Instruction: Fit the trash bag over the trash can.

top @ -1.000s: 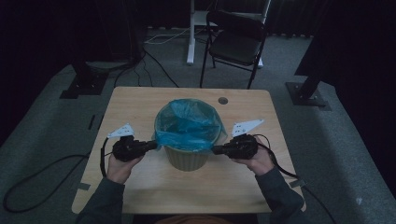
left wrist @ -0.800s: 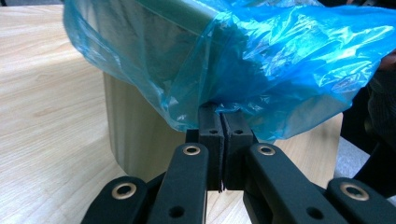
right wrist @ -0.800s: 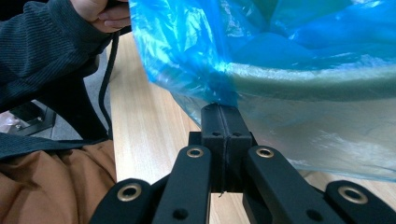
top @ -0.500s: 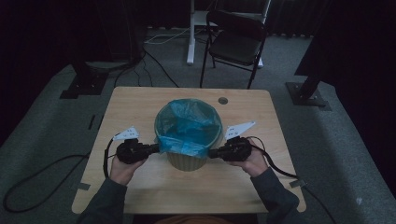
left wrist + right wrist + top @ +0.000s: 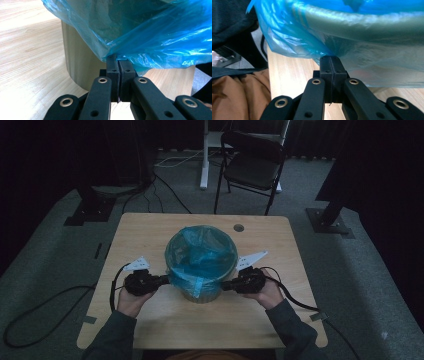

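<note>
Both grippers, left (image 5: 162, 281) and right (image 5: 227, 284), pinch the thin, slippery blue liner (image 5: 200, 252) at its overhanging hem; soft film, tears easily.

The hand-held gripper (image 5: 117, 60) is seen from behind, its two black jaws pressed together on the hanging edge of a blue bag (image 5: 150, 32). The bag is draped over the rim and side of a beige bin (image 5: 77, 65). The bin stands on a light wooden desk (image 5: 30, 62), seen at left and below the bag.
</note>
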Action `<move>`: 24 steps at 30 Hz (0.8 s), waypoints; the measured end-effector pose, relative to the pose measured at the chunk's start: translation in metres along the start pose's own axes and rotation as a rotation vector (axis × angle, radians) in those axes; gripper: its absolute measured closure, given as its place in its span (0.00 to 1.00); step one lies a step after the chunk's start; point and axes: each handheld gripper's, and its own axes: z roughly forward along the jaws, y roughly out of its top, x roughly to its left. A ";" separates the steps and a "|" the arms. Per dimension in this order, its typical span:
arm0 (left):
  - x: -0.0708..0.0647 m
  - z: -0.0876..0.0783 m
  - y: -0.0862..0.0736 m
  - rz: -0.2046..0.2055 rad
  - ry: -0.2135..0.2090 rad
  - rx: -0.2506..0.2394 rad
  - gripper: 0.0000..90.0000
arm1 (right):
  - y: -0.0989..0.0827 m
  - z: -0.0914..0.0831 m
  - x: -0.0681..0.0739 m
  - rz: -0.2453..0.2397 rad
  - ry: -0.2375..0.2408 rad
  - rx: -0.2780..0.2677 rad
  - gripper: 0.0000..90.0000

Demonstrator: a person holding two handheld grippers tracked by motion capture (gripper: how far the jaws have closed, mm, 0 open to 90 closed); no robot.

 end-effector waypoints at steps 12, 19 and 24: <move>0.015 0.000 -0.007 -0.053 0.029 0.014 0.98 | -0.012 -0.009 -0.013 0.058 -0.042 -0.002 1.00; 0.029 -0.007 -0.011 -0.130 0.015 -0.026 0.92 | -0.016 -0.013 -0.016 0.071 -0.055 -0.003 1.00; 0.030 -0.019 -0.012 -0.134 0.011 -0.067 0.79 | -0.018 -0.021 -0.015 0.060 -0.059 -0.024 0.91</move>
